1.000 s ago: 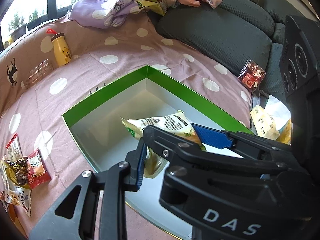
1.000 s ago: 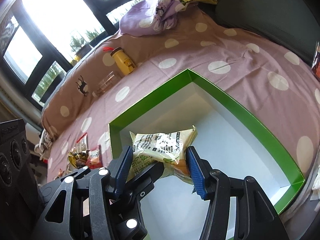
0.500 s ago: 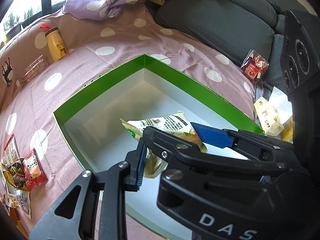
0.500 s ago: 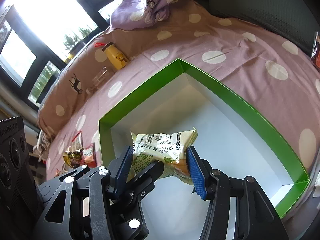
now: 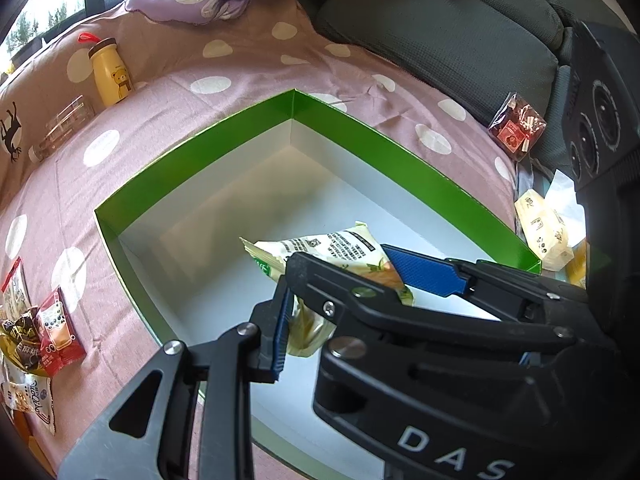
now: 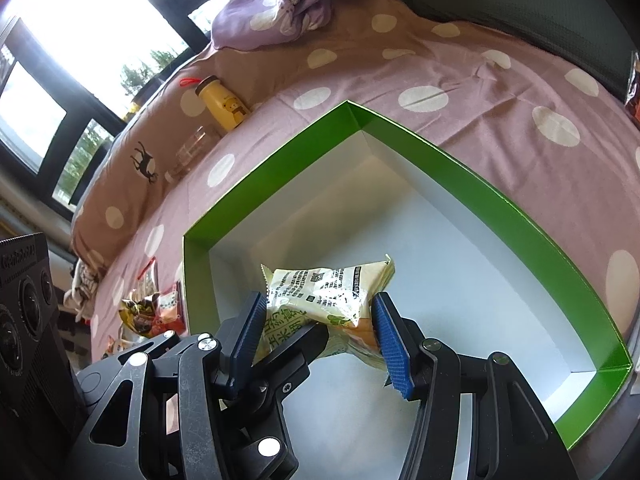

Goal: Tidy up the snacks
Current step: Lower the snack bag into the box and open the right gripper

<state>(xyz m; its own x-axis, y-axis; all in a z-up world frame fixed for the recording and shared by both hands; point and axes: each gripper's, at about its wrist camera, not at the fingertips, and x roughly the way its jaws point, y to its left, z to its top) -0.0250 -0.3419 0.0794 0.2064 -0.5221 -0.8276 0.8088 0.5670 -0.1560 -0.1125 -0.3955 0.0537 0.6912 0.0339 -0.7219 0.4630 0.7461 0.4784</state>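
Bright window daylight, fisheye-bent edges

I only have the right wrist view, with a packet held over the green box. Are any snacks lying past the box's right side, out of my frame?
Observer: Yes, a cream packet lies just outside the green box wall there.
Operator: Something red is cut off at my right edge. What is it?
Observer: A red snack bag, resting against the grey cushion.
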